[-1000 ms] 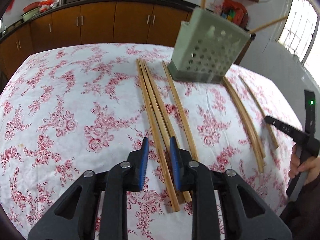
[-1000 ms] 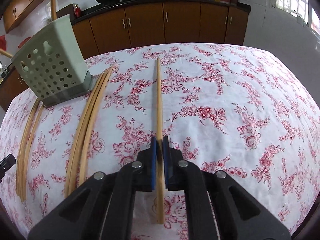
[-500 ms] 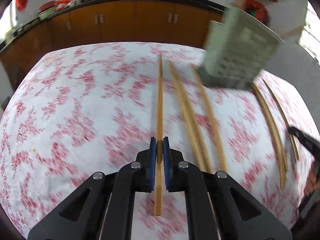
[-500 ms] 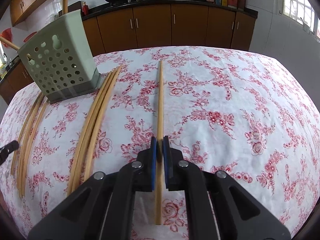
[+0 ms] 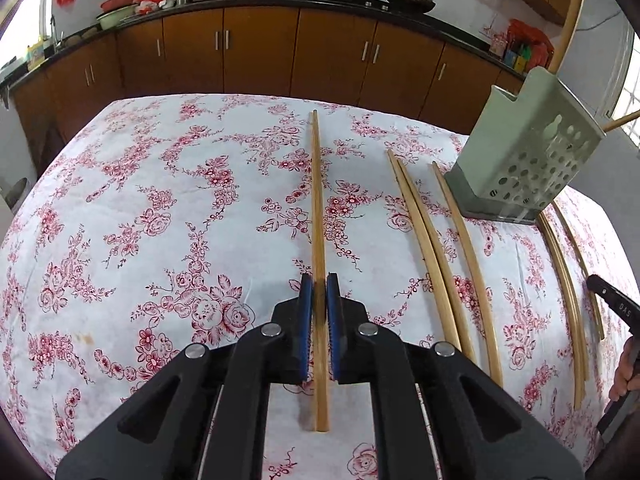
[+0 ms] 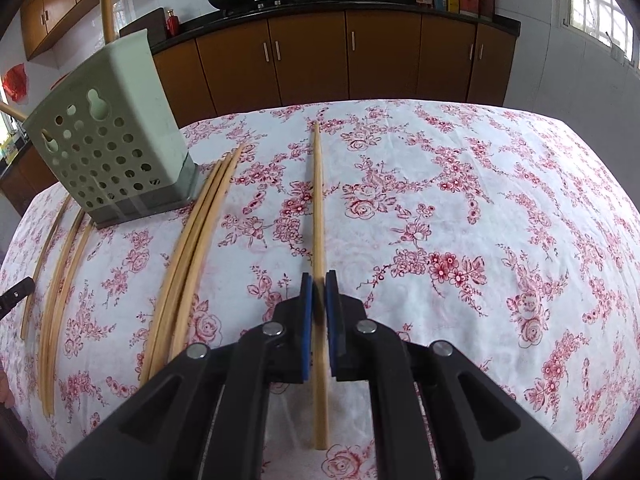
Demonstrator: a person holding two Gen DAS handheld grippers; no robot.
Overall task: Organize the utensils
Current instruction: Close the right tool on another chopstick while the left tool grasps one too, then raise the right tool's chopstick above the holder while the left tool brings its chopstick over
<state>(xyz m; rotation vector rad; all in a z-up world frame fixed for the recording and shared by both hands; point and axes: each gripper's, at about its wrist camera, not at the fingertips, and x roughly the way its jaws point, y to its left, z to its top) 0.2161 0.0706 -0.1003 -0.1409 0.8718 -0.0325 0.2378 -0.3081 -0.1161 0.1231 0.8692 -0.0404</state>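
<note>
My left hand-held gripper (image 5: pixel 319 292) has just clamped a chopstick (image 5: pixel 317 200) off the tabletop (image 5: pixel 160 220), my right hand-held gripper (image 6: pixel 318 292) grips another, both ready for the holder (image 5: pixel 532 152).

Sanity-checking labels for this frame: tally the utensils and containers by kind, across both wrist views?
Held chopsticks: 2, one in the left gripper, one in the right gripper
Loose chopsticks on the tablecloth: 6, in groups of three
Chopsticks in the holder: 2
Green holder: 1
Total: 11
</note>
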